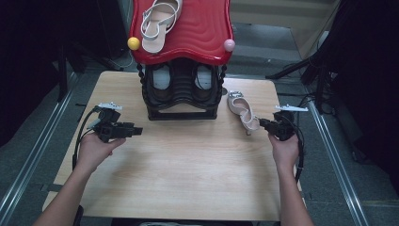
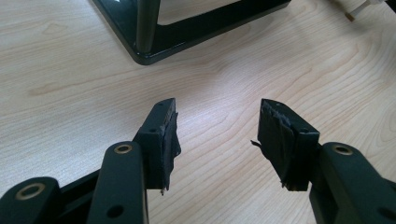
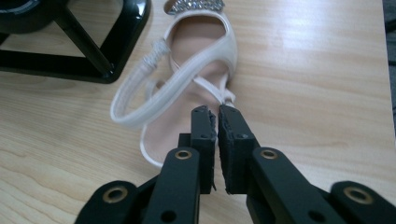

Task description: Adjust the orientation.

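A pale heeled sandal (image 1: 242,110) with a glittery toe strap lies on the wooden table (image 1: 188,174), right of a black shoe rack (image 1: 181,110). My right gripper (image 1: 261,122) sits just behind the sandal's heel. In the right gripper view the sandal (image 3: 187,79) lies straight ahead, and the right gripper (image 3: 215,112) has its pads all but together, with only a thin slit and nothing in it. My left gripper (image 1: 136,130) hovers left of the rack. In its own view the left gripper (image 2: 219,116) stands wide open over bare wood.
The rack carries a wavy red top (image 1: 197,33) with a matching sandal (image 1: 160,23) lying on it, a yellow ball (image 1: 133,43) and a pink ball (image 1: 229,45) at its front corners. A pair of shoes (image 1: 162,77) stands inside the rack. Its base corner (image 2: 144,56) is ahead of the left gripper.
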A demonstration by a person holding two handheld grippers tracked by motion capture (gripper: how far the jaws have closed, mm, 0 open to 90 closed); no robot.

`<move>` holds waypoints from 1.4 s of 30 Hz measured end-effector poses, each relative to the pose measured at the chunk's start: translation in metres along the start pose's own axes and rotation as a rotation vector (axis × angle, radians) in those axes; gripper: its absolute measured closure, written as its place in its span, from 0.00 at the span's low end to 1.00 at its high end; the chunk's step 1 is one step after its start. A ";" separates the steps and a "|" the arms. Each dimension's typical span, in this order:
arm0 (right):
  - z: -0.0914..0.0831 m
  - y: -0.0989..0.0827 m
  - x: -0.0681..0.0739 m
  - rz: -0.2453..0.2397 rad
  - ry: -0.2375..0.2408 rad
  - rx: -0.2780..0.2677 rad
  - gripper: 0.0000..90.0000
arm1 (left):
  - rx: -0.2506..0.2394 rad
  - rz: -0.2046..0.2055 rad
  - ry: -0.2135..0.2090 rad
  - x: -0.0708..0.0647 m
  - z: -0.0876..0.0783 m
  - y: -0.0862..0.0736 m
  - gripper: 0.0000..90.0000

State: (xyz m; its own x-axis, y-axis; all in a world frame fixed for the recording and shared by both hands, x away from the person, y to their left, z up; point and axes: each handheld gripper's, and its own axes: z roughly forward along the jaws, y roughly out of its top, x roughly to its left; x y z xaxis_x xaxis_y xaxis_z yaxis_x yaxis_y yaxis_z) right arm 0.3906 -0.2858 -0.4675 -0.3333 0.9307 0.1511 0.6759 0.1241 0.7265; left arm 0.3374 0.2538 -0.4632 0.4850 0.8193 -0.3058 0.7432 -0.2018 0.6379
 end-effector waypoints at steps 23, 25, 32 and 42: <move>0.027 0.053 0.020 -0.025 0.067 0.038 0.85 | 0.009 0.001 0.006 0.000 -0.001 -0.005 0.53; 0.031 0.055 0.021 -0.028 0.070 0.042 0.85 | 0.008 0.001 0.006 0.000 -0.002 -0.006 0.53; 0.049 0.060 0.027 -0.035 0.083 0.062 0.81 | 0.006 -0.001 0.015 -0.001 -0.005 -0.010 0.53; 0.077 0.062 0.031 -0.039 0.097 0.099 0.84 | -0.004 -0.006 0.022 -0.001 -0.009 -0.016 0.53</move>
State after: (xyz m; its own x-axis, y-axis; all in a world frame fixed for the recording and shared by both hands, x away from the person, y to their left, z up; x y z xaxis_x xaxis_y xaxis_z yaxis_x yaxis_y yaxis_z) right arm 0.4730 -0.2224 -0.4693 -0.4191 0.8875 0.1917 0.7212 0.1971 0.6641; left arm 0.3206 0.2608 -0.4666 0.4702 0.8323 -0.2935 0.7442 -0.1951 0.6388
